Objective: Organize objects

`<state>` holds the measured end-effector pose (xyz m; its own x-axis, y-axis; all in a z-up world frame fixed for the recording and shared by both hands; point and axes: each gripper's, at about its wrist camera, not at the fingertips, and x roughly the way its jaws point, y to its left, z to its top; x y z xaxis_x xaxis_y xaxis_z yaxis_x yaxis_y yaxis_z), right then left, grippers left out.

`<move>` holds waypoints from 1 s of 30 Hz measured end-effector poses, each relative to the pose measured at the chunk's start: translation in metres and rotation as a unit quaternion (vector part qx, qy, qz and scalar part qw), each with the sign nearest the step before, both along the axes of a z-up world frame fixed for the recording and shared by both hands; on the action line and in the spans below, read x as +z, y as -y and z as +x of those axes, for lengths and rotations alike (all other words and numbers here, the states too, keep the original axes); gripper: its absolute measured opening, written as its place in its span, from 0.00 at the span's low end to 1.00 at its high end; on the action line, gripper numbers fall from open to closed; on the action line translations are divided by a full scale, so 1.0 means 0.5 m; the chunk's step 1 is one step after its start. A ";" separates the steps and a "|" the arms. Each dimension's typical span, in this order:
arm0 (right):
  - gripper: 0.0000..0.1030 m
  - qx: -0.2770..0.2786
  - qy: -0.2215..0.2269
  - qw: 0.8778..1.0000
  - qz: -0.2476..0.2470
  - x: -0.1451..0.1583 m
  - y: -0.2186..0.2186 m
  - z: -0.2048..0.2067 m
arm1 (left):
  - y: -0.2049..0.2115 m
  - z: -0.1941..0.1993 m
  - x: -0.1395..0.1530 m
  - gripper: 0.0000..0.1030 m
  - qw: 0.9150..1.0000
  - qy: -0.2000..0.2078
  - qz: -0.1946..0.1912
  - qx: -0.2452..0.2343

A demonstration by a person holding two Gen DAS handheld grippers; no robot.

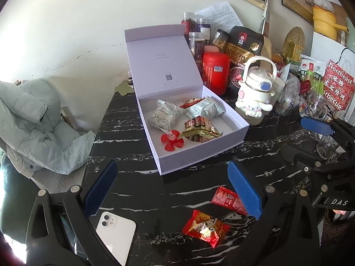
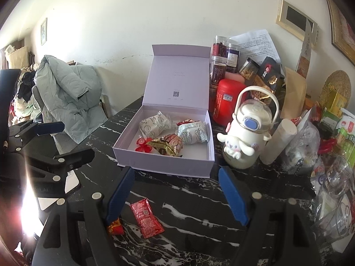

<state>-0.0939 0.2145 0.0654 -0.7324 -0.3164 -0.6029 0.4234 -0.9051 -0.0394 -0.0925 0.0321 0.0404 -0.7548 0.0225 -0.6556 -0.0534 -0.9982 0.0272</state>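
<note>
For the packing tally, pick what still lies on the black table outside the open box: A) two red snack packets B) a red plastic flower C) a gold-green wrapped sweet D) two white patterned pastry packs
A: the flat red sachet and the red snack packet lie on the table in front of the box; the other items sit inside it.

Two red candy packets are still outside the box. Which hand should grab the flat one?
Probably the right: the flat red packet lies between the open fingers of the right hand-held gripper. The left hand-held gripper frames the puffy red packet instead.
</note>
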 end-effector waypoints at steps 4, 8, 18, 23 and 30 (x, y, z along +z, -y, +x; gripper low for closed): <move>0.77 0.005 0.015 1.000 0.002 -0.030 0.001 0.009 | -0.001 0.012 -0.031 0.97 1.000 0.018 0.006 0.000; 0.77 0.009 0.032 0.999 -0.001 -0.062 0.001 0.015 | -0.005 0.019 -0.063 0.97 0.999 0.034 0.002 0.000; 0.77 0.021 0.079 0.997 0.004 -0.149 0.003 0.020 | -0.011 0.031 -0.123 0.97 0.998 0.065 0.001 -0.007; 0.77 0.036 0.097 0.995 0.012 -0.180 0.006 0.020 | -0.018 0.031 -0.157 0.97 0.996 0.087 0.001 -0.015; 0.77 0.057 0.125 0.990 0.018 -0.226 0.007 0.016 | -0.020 0.038 -0.195 0.97 0.994 0.104 0.011 -0.014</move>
